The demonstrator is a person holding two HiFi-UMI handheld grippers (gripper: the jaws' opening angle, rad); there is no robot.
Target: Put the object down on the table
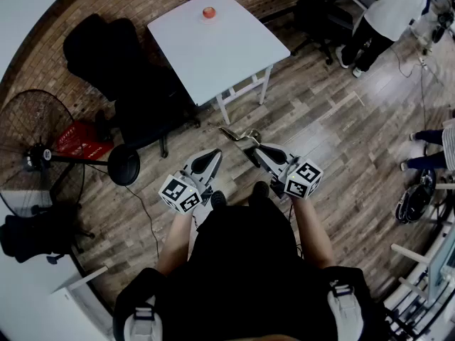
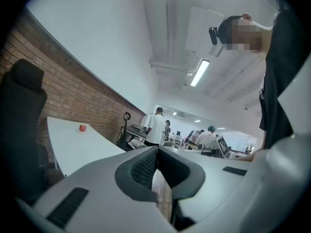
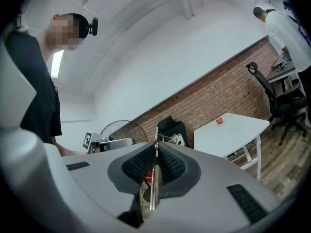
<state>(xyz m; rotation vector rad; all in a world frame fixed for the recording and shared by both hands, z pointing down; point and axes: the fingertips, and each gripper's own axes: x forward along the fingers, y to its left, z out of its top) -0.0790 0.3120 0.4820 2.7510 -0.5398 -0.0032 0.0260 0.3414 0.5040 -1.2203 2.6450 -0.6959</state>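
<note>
Not placed yet. The right gripper (image 3: 154, 168) is clamped on a thin metal utensil (image 3: 154, 191) and the left gripper (image 2: 157, 168) is closed and empty. The table (image 1: 226, 55) is well apart, so approach and set-down remain.

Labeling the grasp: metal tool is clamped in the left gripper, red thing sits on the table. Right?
Wrong side. The metal tool is clamped in the right gripper; the right gripper view shows it between those jaws. The red thing does sit on the table.
</note>
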